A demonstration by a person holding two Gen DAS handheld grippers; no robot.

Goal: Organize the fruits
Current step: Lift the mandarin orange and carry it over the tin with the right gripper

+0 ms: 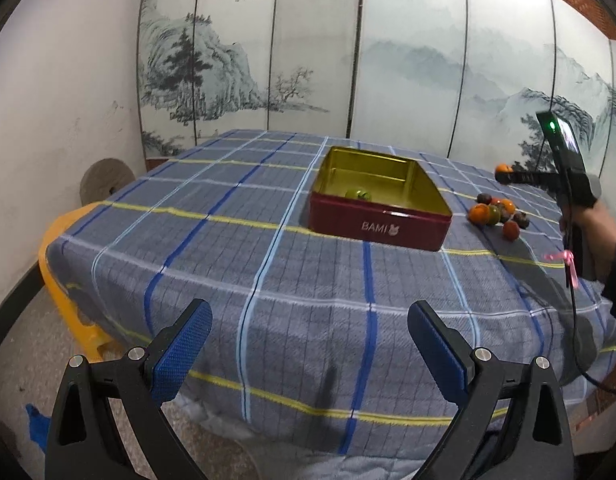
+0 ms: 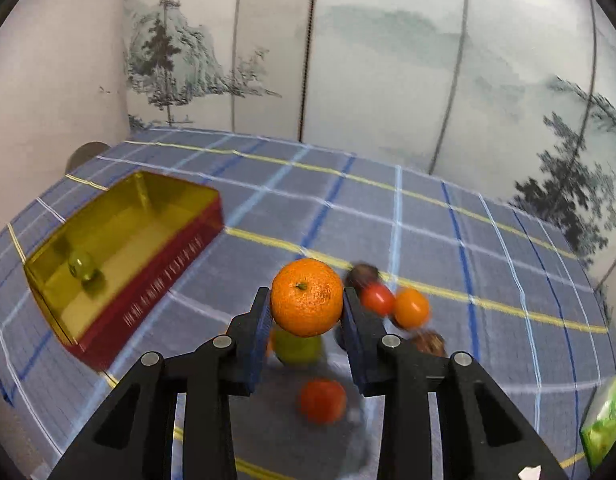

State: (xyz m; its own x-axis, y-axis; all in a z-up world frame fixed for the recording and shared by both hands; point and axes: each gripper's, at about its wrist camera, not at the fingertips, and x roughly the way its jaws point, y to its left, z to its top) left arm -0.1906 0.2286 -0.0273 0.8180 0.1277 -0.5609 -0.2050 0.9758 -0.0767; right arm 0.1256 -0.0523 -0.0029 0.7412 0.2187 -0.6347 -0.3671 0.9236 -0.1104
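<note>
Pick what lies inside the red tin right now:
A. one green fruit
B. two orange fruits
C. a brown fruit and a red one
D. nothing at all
A: both wrist views show a single green fruit on the gold floor of the red tin, while the orange mandarin is clamped in the right tool, not in the tin.

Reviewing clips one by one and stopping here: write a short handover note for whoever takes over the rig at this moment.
Right claw: shut on an orange mandarin, lifted clear of the checked tablecloth.
Left claw: open, empty, hovering at the near table edge.
Red tin with gold inside sits mid-table; one green fruit is already in it.
Fruit pile lies on the cloth to the tin's right: orange, red, green and dark pieces.
Left to do: carry the mandarin to the tin, release it, then move the remaining pile, probably one piece at a time.
</note>
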